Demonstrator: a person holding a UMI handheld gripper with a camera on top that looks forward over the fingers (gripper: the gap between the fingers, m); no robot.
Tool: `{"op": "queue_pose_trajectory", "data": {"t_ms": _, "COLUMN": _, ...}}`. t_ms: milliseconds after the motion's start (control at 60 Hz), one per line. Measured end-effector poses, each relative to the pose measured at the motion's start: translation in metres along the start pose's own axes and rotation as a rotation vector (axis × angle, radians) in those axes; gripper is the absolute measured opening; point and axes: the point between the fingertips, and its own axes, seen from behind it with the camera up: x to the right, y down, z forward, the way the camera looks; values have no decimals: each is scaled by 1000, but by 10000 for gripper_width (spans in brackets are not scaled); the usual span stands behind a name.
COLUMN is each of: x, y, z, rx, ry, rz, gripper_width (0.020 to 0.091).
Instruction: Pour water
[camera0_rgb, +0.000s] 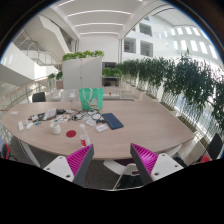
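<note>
Gripper (113, 160): 2 fingers with magenta pads (82, 159), spread wide, nothing between them, held above the near edge of the table. Table (140, 128): large, oval, light wood, filling the middle ground ahead of the fingers. Green bottles or vases (90, 98): 2, translucent, upright, side by side at 12 o'clock on the far side of the table, well beyond the fingers; the likeliest vessels for water, contents not discernible. Dark flat item (113, 121): lying just right of the green pair, at about 1 o'clock. Small clutter (60, 120): white, red and dark pieces at 10 o'clock on the table, too small to identify. Plant row (180, 75): tall green foliage from 1 to 3 o'clock behind the table.
</note>
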Motion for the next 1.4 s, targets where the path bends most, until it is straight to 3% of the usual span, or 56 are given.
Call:
{"op": "queue_pose_trajectory", "data": {"t_ms": 367, "x": -29, "y": 8, "z": 3, "rx": 29, "ry": -18, "rz": 41, "gripper_width": 828}}
{"op": "queue_pose_trajectory", "data": {"t_ms": 483, "x": -100, "y": 6, "z": 10, "rx": 147, "ry": -64, "rz": -13, "gripper_width": 832}}
{"op": "queue_pose_trajectory", "data": {"t_ms": 800, "x": -176, "y": 45, "z": 198, "rx": 181, "ry": -170, "rz": 20, "gripper_width": 829}}
{"op": "queue_pose_trajectory", "data": {"t_ms": 1033, "x": -187, "y": 41, "z": 323, "rx": 201, "ry": -120, "rz": 61, "gripper_width": 827}}
{"op": "queue_pose_trajectory", "data": {"t_ms": 1067, "x": -189, "y": 43, "z": 343, "rx": 201, "ry": -124, "rz": 61, "gripper_width": 812}}
{"op": "queue_pose_trajectory", "data": {"t_ms": 1100, "x": -195, "y": 44, "z": 353, "rx": 205, "ry": -129, "rz": 58, "gripper_width": 746}}
{"op": "queue_pose_trajectory", "data": {"t_ms": 1150, "x": -195, "y": 46, "z": 364, "rx": 209, "ry": -123, "rz": 50, "gripper_width": 513}}
{"op": "queue_pose_trajectory", "data": {"t_ms": 1267, "x": -193, "y": 39, "z": 370, "rx": 292, "ry": -93, "rz": 52, "gripper_width": 455}}
{"op": "queue_pose_trajectory", "data": {"t_ms": 1400, "x": -193, "y": 38, "z": 382, "rx": 238, "ry": -55, "rz": 49, "gripper_width": 357}}
